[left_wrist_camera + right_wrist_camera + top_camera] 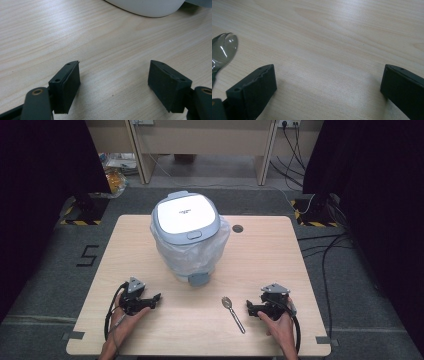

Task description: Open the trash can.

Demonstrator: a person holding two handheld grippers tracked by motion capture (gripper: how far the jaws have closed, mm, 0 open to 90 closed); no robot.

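hands rest on the table [150, 340]: left gripper [156, 297] sits at the near left with jaws spread over bare wood, a lidded white bin [189, 237] lined with a plastic bag behind it; the spoon [233, 314] lies just beside the right gripper [248, 308], whose jaws are spread and hold nothing.

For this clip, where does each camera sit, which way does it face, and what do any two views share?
High view: above the person's side, looking forward and down on the table; both hands, the left gripper, the right gripper, the spoon and the lidded bin show.
Left gripper view: rides the left gripper, looking low across the tabletop between its open jaws toward the bin's base.
Right gripper view: rides the right gripper, jaws open on bare wood, the spoon bowl at its left.
Shared: high and right gripper views both show the spoon.
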